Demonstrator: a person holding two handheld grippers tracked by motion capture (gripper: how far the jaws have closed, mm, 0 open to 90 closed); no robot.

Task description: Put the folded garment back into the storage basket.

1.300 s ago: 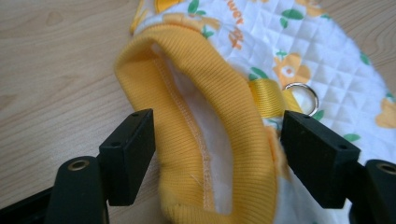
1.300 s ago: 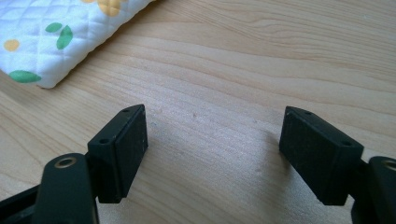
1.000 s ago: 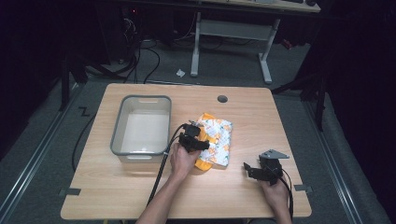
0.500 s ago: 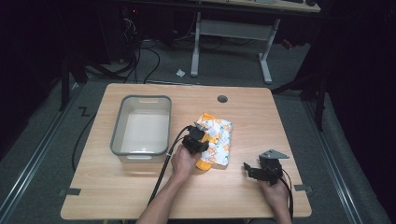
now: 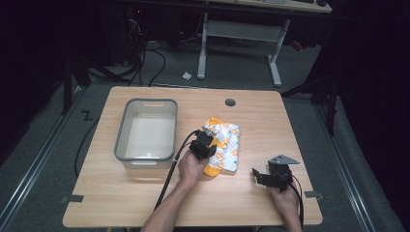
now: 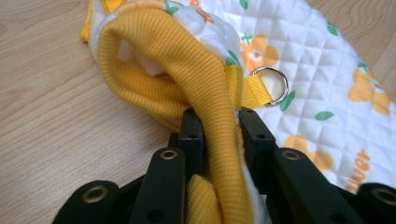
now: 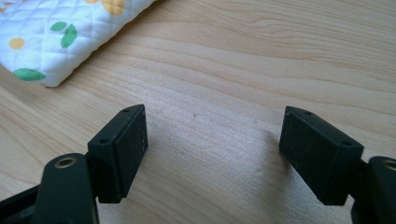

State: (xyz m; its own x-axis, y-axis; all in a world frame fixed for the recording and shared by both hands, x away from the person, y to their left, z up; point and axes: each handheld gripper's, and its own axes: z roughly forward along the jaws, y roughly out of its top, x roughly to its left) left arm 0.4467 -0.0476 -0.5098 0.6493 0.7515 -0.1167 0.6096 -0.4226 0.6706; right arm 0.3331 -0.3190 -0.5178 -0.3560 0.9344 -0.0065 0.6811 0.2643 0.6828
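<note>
My left claw point(image 6: 215, 133) has just been closing and is now clamped on the yellow ribbed cuff point(image 6: 187, 74) of the quilted garment point(image 5: 223, 145), with the knit fold squeezed between the two jaws. In the left gripper view the metal ring point(image 6: 272, 85) on its yellow strap sits just beyond the jaw tips, and the white quilt with orange flowers spreads away past it. From above, the garment lies near the middle of the counter point(image 5: 251, 121), its long axis running from the near edge by my left hand point(image 5: 189, 169) away and slightly rightward toward the small round hole point(image 5: 230, 102). What the coming move turns on, I judge, is that the bin point(image 5: 145, 157) stands just to the left of the garment, its near right corner close beside my left claw, so a lift and a short carry leftward would bring the cloth over the bin's rim. The left hand is clearly the nearer one. My right claw point(image 7: 214, 149) has its jaws wide apart with nothing between them, held low over bare wood, well to the right of the garment; a corner of quilt shows at the upper left of the right gripper view.
</note>
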